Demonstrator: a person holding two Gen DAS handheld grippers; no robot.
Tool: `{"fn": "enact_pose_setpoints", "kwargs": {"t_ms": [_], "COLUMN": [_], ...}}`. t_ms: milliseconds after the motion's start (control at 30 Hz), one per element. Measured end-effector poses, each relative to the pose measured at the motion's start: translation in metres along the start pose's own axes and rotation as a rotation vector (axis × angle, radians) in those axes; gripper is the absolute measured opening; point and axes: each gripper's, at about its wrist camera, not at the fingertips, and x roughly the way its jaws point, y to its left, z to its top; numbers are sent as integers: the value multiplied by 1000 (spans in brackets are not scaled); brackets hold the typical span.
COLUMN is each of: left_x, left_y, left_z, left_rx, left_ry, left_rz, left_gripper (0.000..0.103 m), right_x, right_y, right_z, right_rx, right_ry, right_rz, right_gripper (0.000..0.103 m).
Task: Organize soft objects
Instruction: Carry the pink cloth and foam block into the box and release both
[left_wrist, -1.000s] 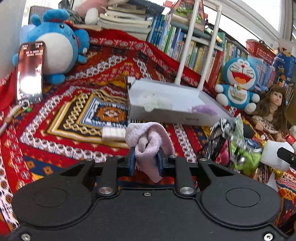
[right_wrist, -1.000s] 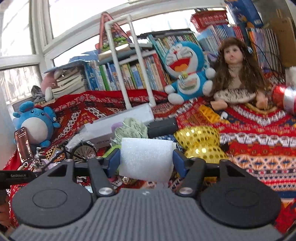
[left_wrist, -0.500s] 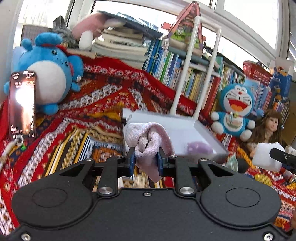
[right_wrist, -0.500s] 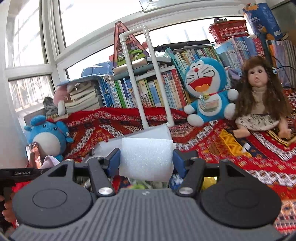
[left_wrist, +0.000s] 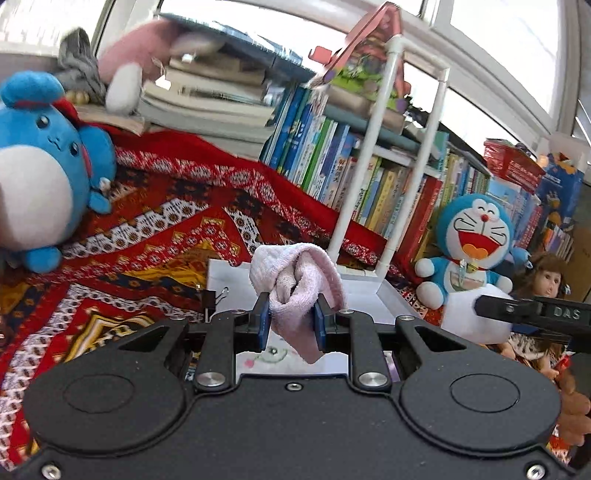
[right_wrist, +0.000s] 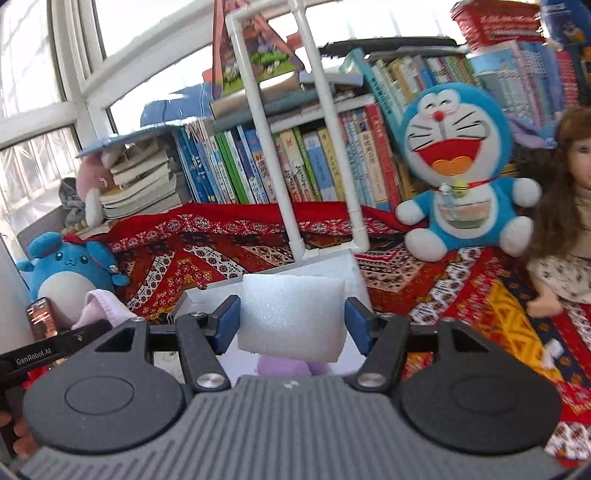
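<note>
My left gripper (left_wrist: 291, 325) is shut on a bunched pale pink cloth (left_wrist: 299, 280), held over the near part of the white tray (left_wrist: 369, 295). My right gripper (right_wrist: 291, 325) is shut on a white foam block (right_wrist: 291, 317), also above the white tray (right_wrist: 332, 264). A purple soft item (right_wrist: 284, 367) lies in the tray under the block. A white soft item with a printed face (left_wrist: 273, 356) lies under the cloth. In the left wrist view the foam block (left_wrist: 469, 314) and the right gripper's finger show at the right.
A white pipe handle (right_wrist: 288, 147) rises from the tray's far edge. A blue round plush (left_wrist: 44, 177) sits left, a blue cat plush (right_wrist: 458, 177) and a doll (right_wrist: 569, 221) right. Books (left_wrist: 369, 177) line the back. A phone (right_wrist: 40, 317) stands at the left.
Both grippers have moved forward and up with their loads, from short of the tray to above it. The clutter in front of the tray has dropped out of view.
</note>
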Motion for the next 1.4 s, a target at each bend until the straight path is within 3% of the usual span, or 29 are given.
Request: {"fn": "enact_pose_setpoints", "kwargs": {"t_ms": [200, 467, 1200, 1267, 1400], "left_x": [46, 81, 111, 109, 102], "left_y": [-3, -7, -5, -7, -9], "left_z": [4, -6, -19, -19, -17], "left_rx": [42, 63, 45, 53, 61], "left_ry": [77, 114, 173, 167, 148], "left_rz": [38, 58, 99, 103, 93], "left_gripper": [22, 23, 25, 36, 45], "right_x": [58, 101, 127, 128, 126], "right_y": [15, 24, 14, 14, 13], "right_z": [10, -4, -21, -22, -21], "right_rx": [-42, -58, -31, -26, -4], "right_ry": [91, 162, 212, 213, 213], "right_rz": [-55, -44, -45, -44, -40], "right_gripper": [64, 64, 65, 66, 75]}}
